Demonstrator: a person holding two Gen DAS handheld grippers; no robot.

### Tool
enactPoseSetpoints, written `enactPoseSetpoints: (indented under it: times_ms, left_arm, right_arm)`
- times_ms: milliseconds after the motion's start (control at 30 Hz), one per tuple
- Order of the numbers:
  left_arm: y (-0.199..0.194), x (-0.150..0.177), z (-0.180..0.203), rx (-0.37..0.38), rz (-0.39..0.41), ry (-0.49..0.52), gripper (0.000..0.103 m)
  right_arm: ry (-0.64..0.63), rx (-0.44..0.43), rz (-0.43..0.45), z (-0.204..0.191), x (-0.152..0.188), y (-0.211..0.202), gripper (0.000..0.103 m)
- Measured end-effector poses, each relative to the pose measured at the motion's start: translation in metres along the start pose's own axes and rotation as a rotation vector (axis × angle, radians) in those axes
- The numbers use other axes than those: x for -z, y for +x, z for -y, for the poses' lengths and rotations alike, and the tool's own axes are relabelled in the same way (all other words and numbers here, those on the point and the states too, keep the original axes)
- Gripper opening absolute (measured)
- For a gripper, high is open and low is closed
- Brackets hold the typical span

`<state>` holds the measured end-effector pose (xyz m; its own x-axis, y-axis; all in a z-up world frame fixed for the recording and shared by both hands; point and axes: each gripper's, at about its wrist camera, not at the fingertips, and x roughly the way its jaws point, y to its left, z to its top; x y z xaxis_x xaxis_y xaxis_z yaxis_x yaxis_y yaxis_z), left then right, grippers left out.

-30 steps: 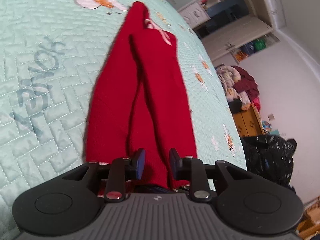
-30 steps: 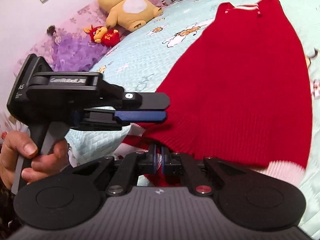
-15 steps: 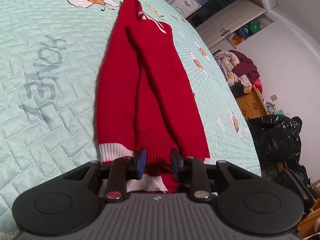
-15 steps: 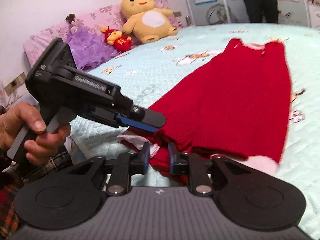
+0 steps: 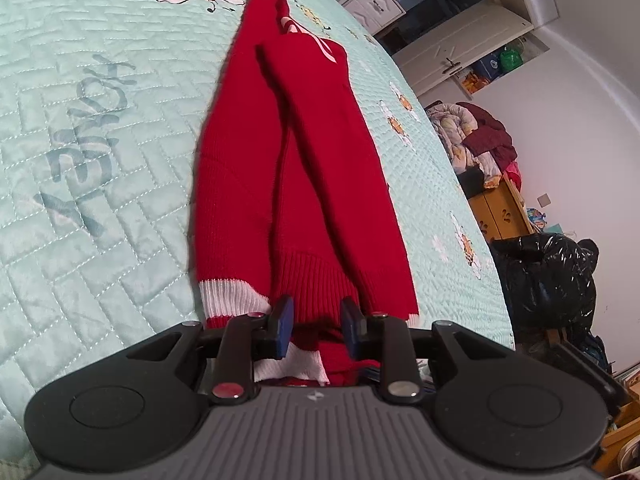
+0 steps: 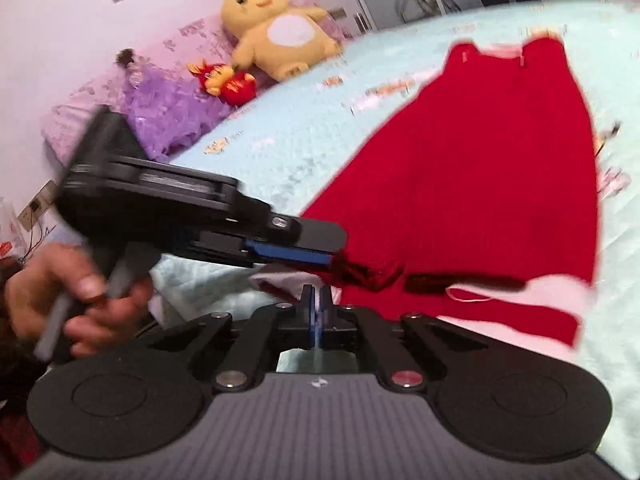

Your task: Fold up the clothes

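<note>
The right gripper (image 6: 317,300) has just snapped closed, empty, beside the red sweater's (image 6: 480,192) hem; the left gripper (image 5: 316,322) grips it, so one corner is released.

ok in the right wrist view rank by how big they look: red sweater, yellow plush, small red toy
1. red sweater, though it lies nearest the camera
2. yellow plush
3. small red toy, right beside the plush, so clearly smaller

**Red knit on a mint quilt**

The sweater (image 5: 304,168) is bright red with white bands at cuff and hem. The quilt (image 5: 100,208) is pale mint, stitched in a brick pattern, printed with orange-and-white bees and grey-green lettering. The plush toy (image 6: 276,32) is yellow with a white belly; the pillow (image 6: 160,108) is purple.
</note>
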<state>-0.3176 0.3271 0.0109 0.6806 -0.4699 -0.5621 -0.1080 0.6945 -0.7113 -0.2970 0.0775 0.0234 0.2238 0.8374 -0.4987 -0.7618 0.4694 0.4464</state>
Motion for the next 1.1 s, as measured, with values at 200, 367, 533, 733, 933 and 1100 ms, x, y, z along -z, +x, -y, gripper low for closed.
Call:
enactPoseSetpoints:
  times_ms: [200, 367, 533, 733, 933, 1100]
  left_arm:
    - [-0.005, 0.003, 0.009, -0.016, 0.015, 0.022, 0.03]
    - [-0.003, 0.004, 0.009, -0.022, 0.018, 0.021, 0.031]
    - [-0.001, 0.003, 0.007, -0.014, 0.018, 0.005, 0.032]
    - [0.0, 0.002, 0.007, -0.01, 0.015, 0.005, 0.034]
    - [-0.001, 0.003, 0.004, 0.008, 0.017, -0.002, 0.034]
    - [-0.002, 0.0, 0.003, 0.022, 0.004, -0.01, 0.034]
  right_arm:
    - [-0.054, 0.147, 0.072, 0.006, 0.012, -0.067, 0.005]
    - [-0.175, 0.258, 0.087, 0.009, 0.014, -0.078, 0.005]
    - [-0.434, 0.303, 0.033, -0.016, 0.015, -0.052, 0.005]
    - [-0.422, 0.343, -0.056, -0.027, 0.008, -0.02, 0.006]
    - [-0.396, 0.443, -0.09, -0.037, 0.009, -0.006, 0.01]
    - [-0.226, 0.417, -0.06, -0.018, 0.0, -0.002, 0.004]
